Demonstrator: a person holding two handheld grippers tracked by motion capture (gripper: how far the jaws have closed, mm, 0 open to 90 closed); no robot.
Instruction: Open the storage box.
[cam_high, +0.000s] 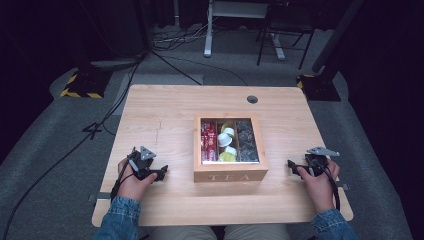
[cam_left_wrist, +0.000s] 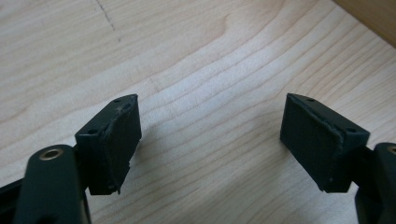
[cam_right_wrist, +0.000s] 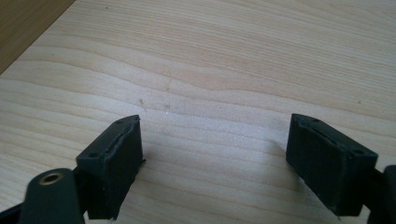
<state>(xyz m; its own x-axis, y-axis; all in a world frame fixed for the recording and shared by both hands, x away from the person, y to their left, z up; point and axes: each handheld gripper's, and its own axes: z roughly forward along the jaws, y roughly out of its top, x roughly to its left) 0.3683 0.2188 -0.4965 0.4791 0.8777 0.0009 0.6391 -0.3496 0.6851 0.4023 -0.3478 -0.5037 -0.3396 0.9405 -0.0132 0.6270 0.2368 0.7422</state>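
A wooden tea box (cam_high: 229, 148) with a clear lid and "TEA" on its front stands in the middle of the table; red packets, white and yellow pods and dark packets lie in its three compartments. My left gripper (cam_high: 161, 173) rests on the table left of the box, open, with bare wood between its jaws (cam_left_wrist: 210, 140). To the right of the box my right gripper (cam_high: 293, 167) rests on the table, also open and holding nothing (cam_right_wrist: 215, 158). A corner of the box's side (cam_left_wrist: 373, 18) shows at the top right of the left gripper view, and its wall (cam_right_wrist: 28, 23) at the top left of the right gripper view.
The light wooden table (cam_high: 165, 115) has a round cable hole (cam_high: 252, 99) at the back right. Cables and stand bases with yellow-black stripes (cam_high: 80, 85) lie on the grey floor behind it.
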